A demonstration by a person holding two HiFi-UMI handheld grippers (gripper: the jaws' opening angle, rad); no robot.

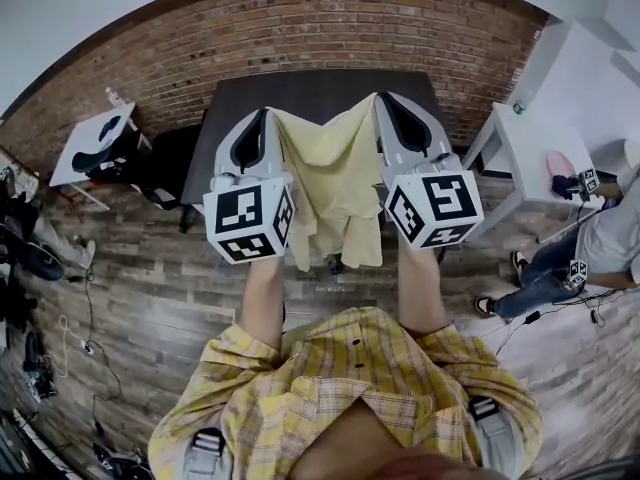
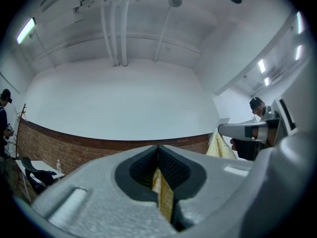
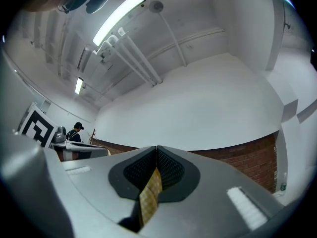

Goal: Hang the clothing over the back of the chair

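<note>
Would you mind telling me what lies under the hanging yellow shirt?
The shirt hangs over a dark table and wood floor. A small dark shape peeks below its hem; anything else beneath it is covered.

No words, numbers or brand names can be read. The only signs are black-and-white square markers point(image 1: 238, 211), without letters, on the left cube point(image 1: 249, 220) and the right cube point(image 1: 433, 208).

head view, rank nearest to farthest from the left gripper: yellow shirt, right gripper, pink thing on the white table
1. yellow shirt, clamped in the left gripper itself.
2. right gripper, across the shirt, holding its other side.
3. pink thing, far right on the white table.
</note>
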